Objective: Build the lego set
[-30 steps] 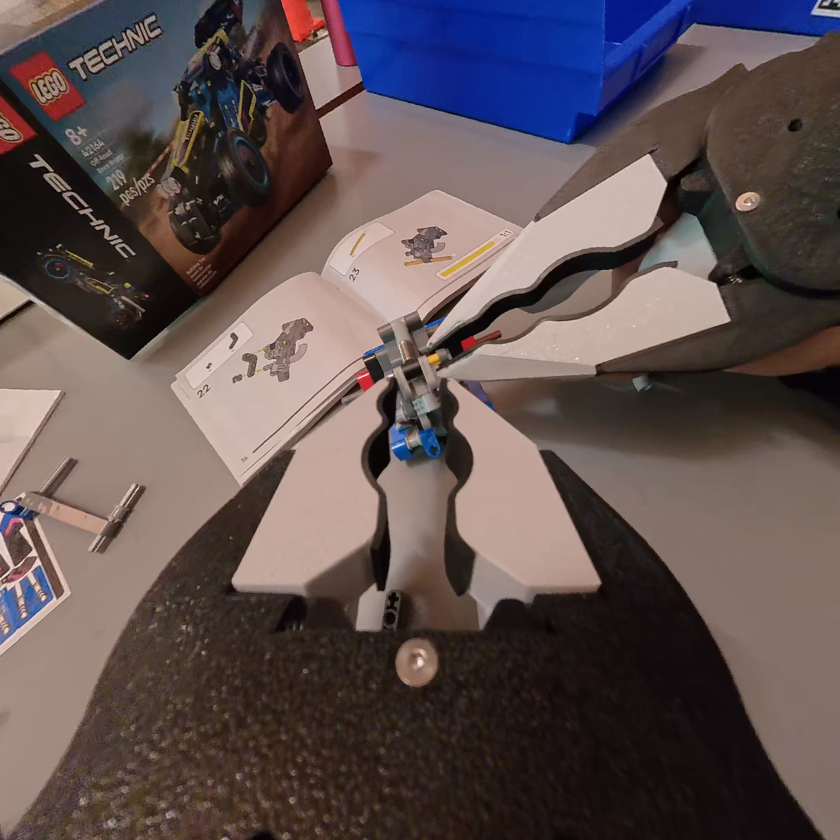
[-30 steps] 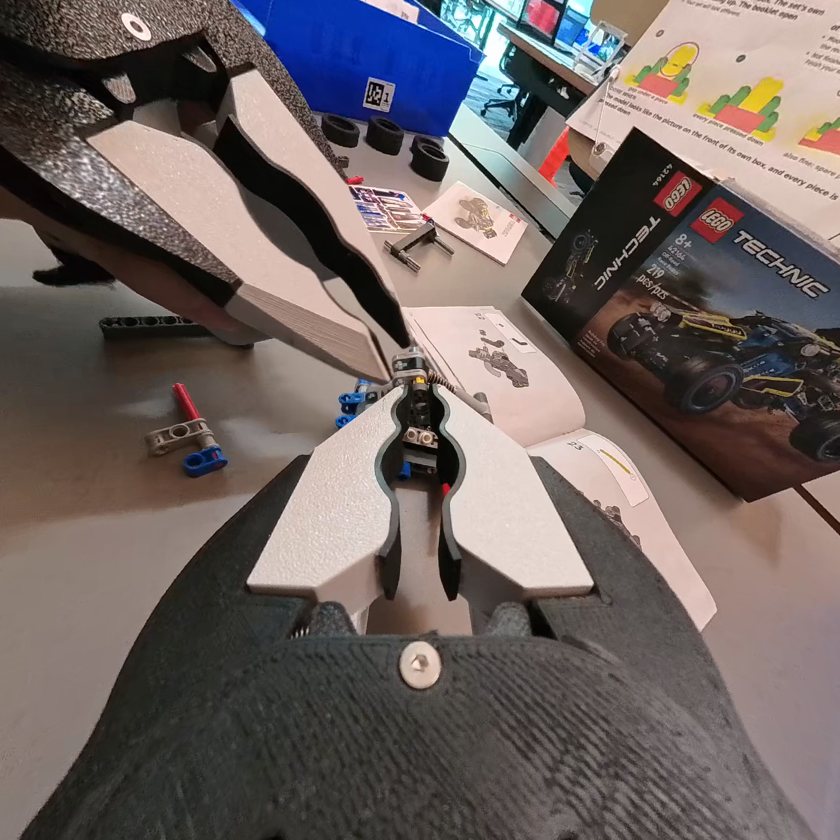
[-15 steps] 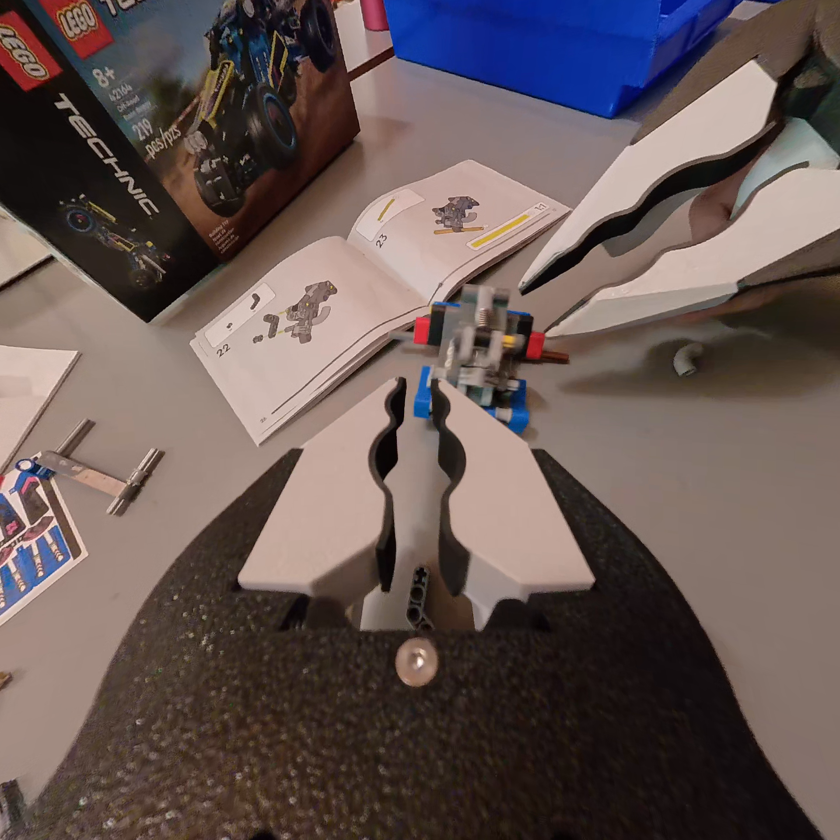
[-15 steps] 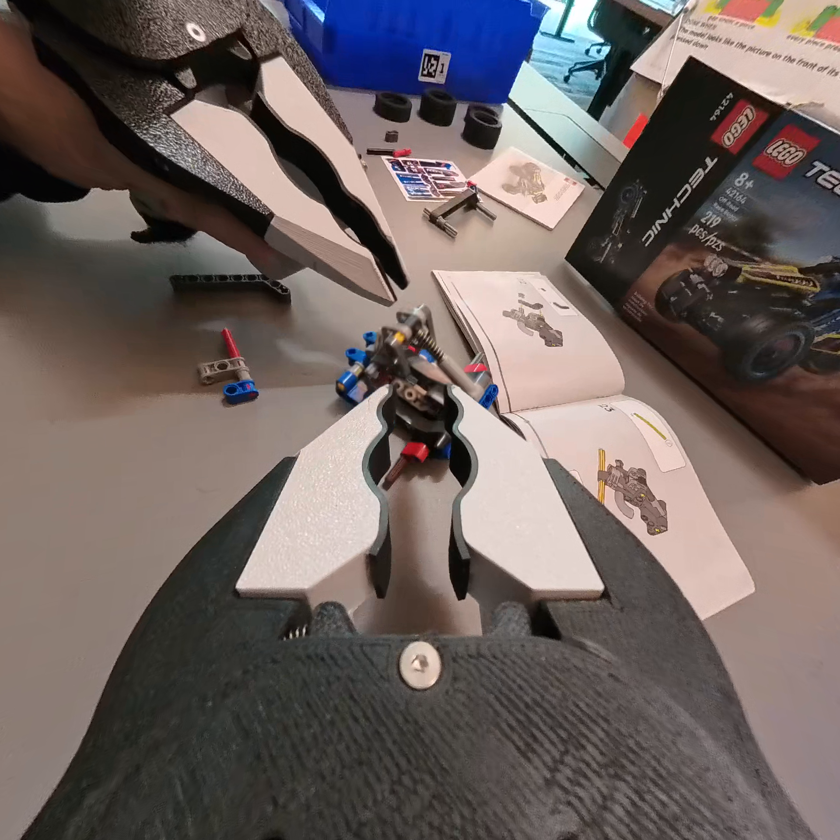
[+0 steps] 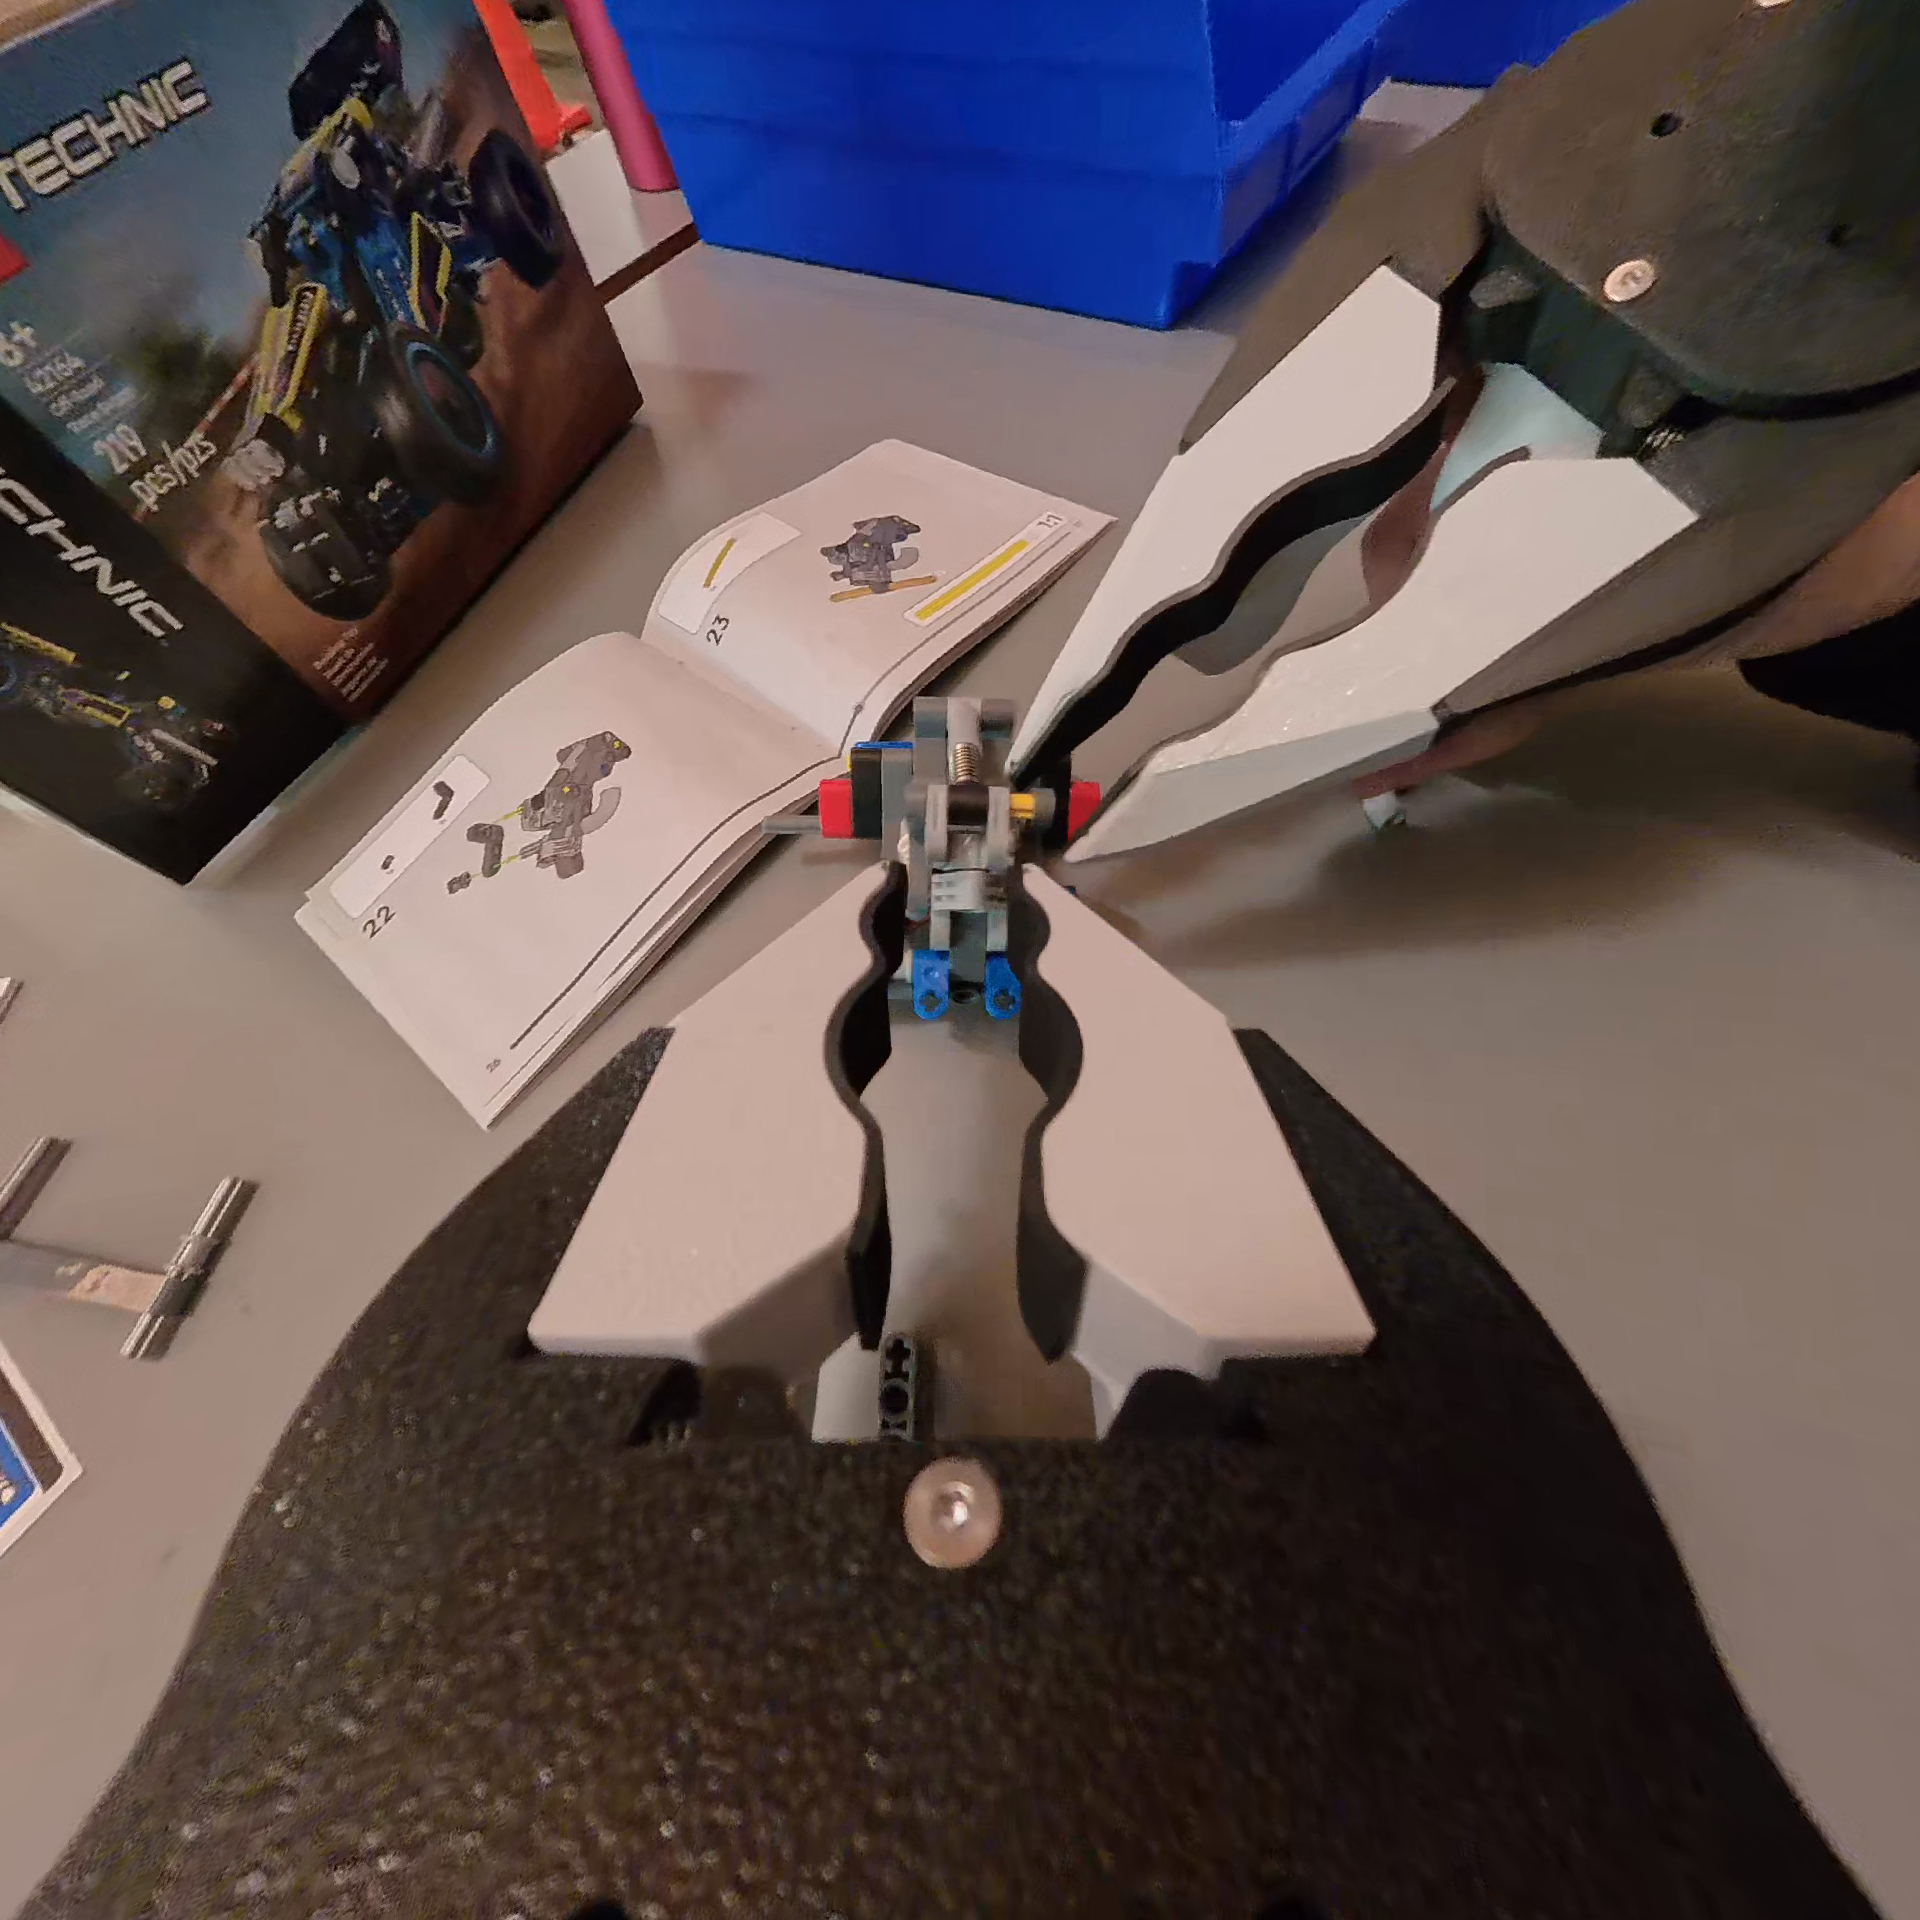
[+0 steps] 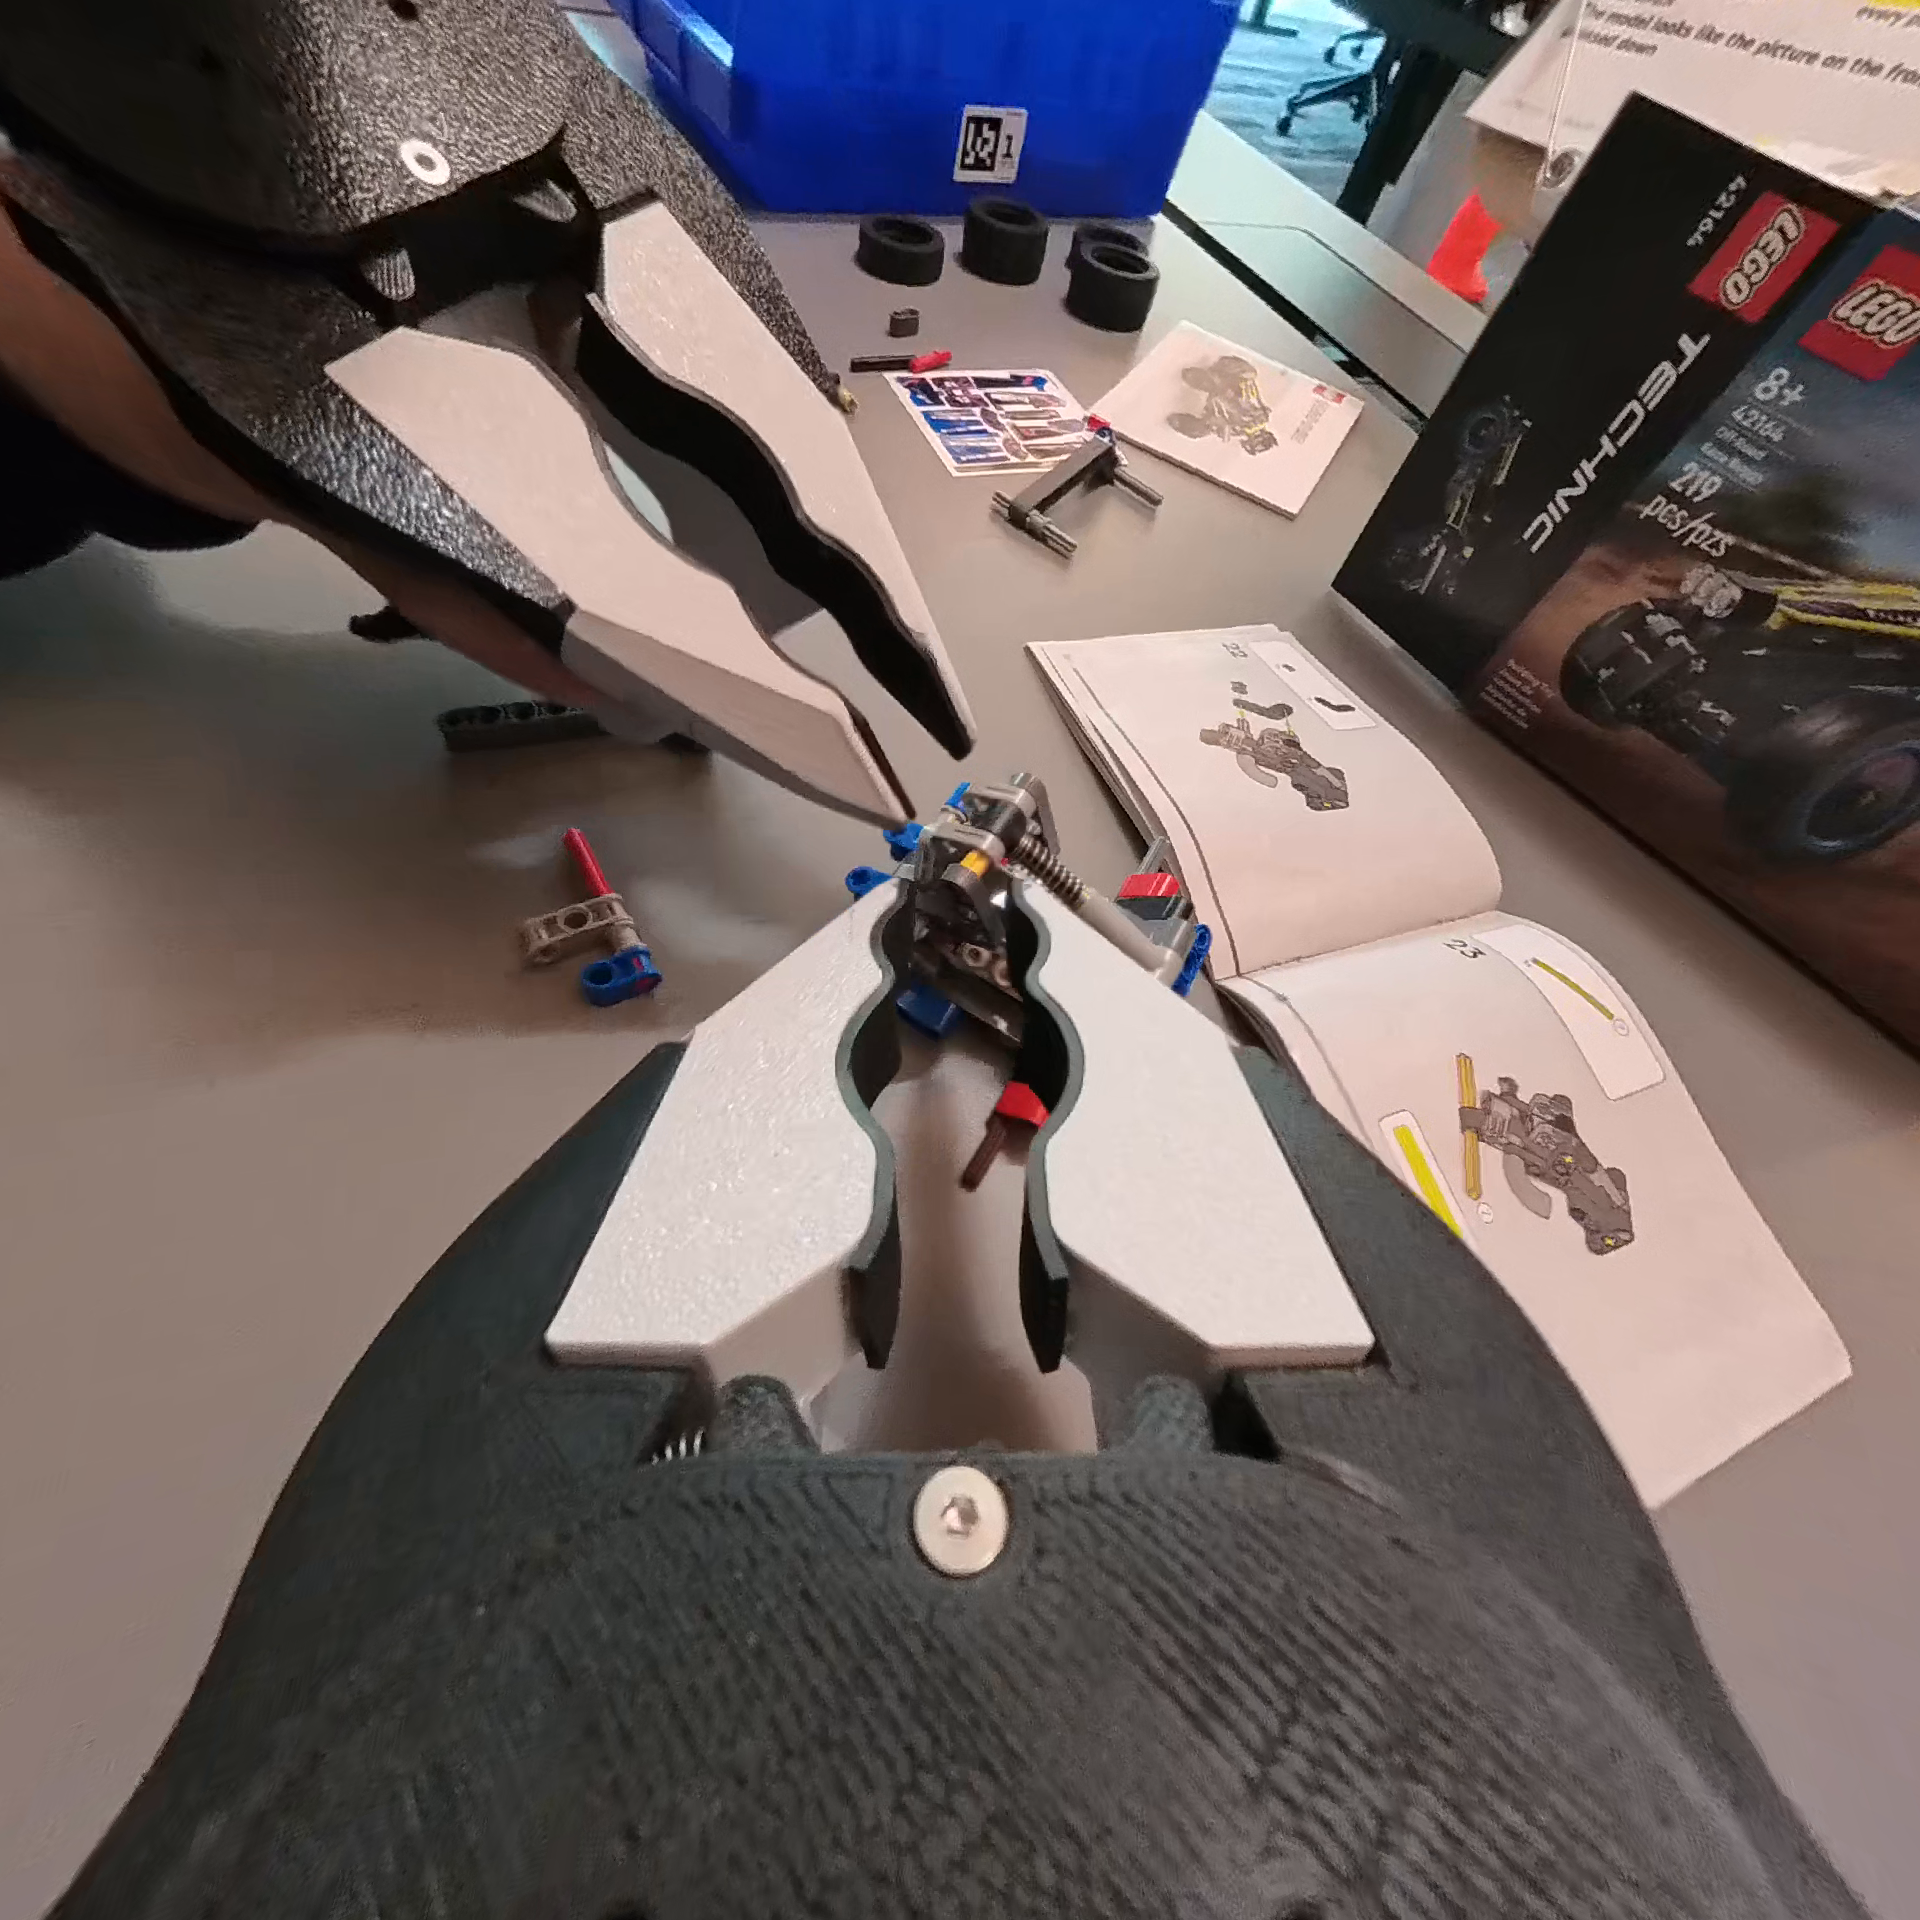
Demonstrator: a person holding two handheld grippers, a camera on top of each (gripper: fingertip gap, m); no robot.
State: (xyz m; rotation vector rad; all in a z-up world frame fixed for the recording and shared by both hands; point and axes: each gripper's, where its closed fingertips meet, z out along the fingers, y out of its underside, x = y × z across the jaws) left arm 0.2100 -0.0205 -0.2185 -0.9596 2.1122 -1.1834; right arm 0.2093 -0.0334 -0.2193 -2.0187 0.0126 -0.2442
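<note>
Brick assembly (image 5: pixel 951 821), small and grey with blue, red and a spring, sits low over the grey table (image 5: pixel 1455 1039), with the open booklet (image 5: pixel 623 790) at its 10 o'clock. The right gripper (image 6: pixel 961 935), entering from 2 o'clock in the left wrist view, appears clamped on its dark body. The left gripper (image 5: pixel 956 904) stands part open; one fingertip touches a blue end and the other is clear.

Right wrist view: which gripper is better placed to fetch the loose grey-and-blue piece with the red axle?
Probably the left gripper: the loose piece lies on its side of the table, while the right gripper has the small assembly between its fingers.
</note>
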